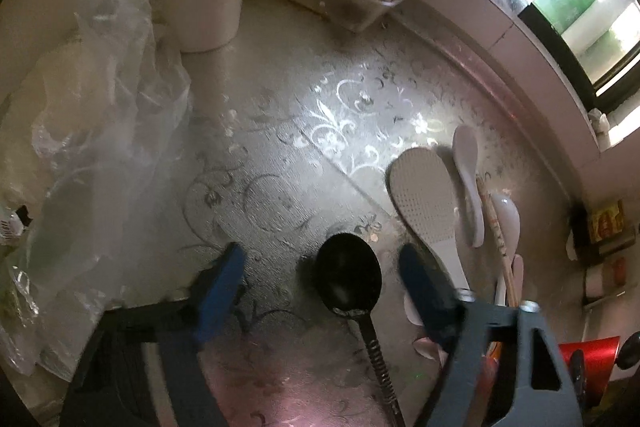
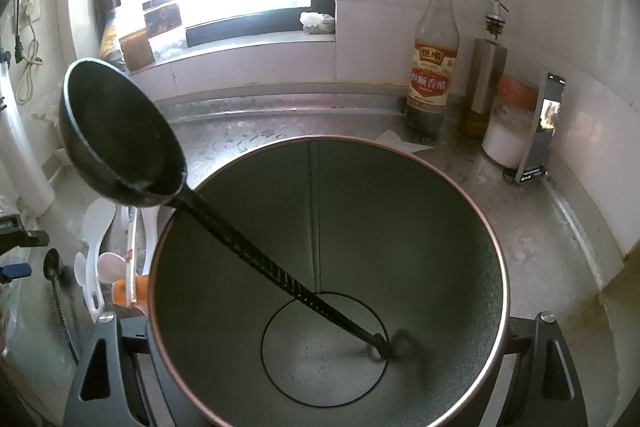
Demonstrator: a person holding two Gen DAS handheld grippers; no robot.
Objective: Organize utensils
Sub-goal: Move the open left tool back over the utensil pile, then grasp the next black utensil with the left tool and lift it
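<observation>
Patterned steel kitchen counter under window. Left gripper (image 1: 320,267) spread, pointing steeply down, straddling black spoon (image 1: 347,281); pads clear of it. Spoon lies flat, bowl between fingers, handle running back toward camera. White rice paddle (image 1: 424,199) just beside right finger. Right gripper (image 2: 320,347) clamps metal container (image 2: 420,227) holding black ladle (image 2: 120,131); well apart, left hand nearer spoon.

Glossy black spoon (image 1: 347,277) on embossed metal counter (image 1: 280,155); dimpled white plastic paddle (image 1: 424,195).
</observation>
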